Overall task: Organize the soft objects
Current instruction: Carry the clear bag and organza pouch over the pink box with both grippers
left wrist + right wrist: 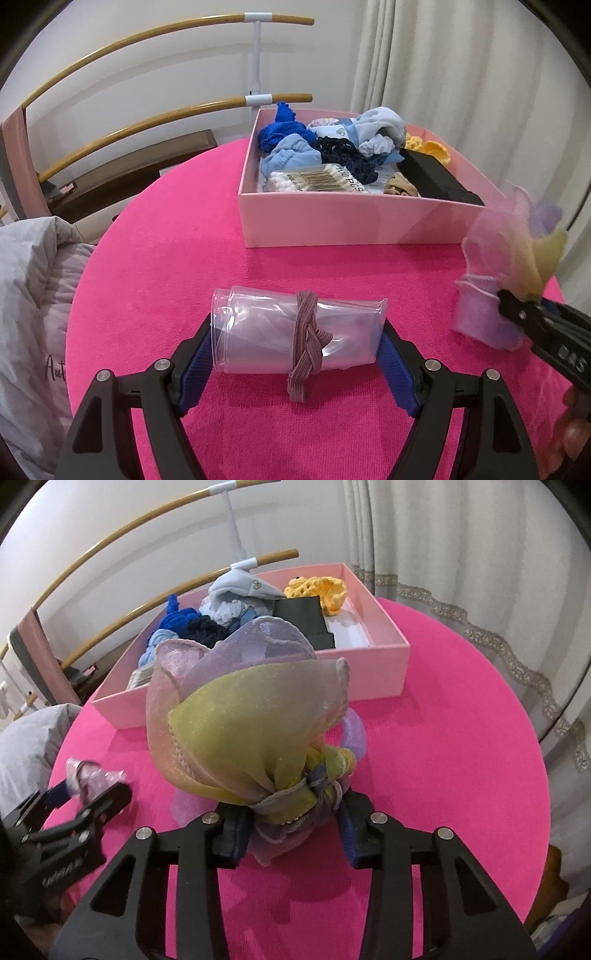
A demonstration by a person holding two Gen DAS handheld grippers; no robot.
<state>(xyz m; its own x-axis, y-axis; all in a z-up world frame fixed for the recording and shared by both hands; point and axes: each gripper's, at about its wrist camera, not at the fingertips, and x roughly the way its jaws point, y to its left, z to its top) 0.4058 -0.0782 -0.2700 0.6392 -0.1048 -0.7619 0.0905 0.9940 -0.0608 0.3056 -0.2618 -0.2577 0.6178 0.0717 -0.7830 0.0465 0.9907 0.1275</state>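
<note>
sheer organza, yellow-green fading to lilac: the scrunchie (255, 716) fills the middle of the right wrist view, its gathered waist pinched between the blue pads of the right gripper (295, 834), which has drawn in tight on it. the pink box (369, 672), already holding soft things, lies straight beyond it toward the top of that frame, so this hand looks the nearer one to drop its load there. in the left wrist view the left gripper (295, 350) stands wide, its pads touching the two ends of a clear plastic roll (258, 332) bound by a braided mauve hair tie (306, 343); the roll's long axis runs left to right across the jaws, lying on the pink tablecloth (166, 240) at lower centre, the box toward the upper right.
</note>
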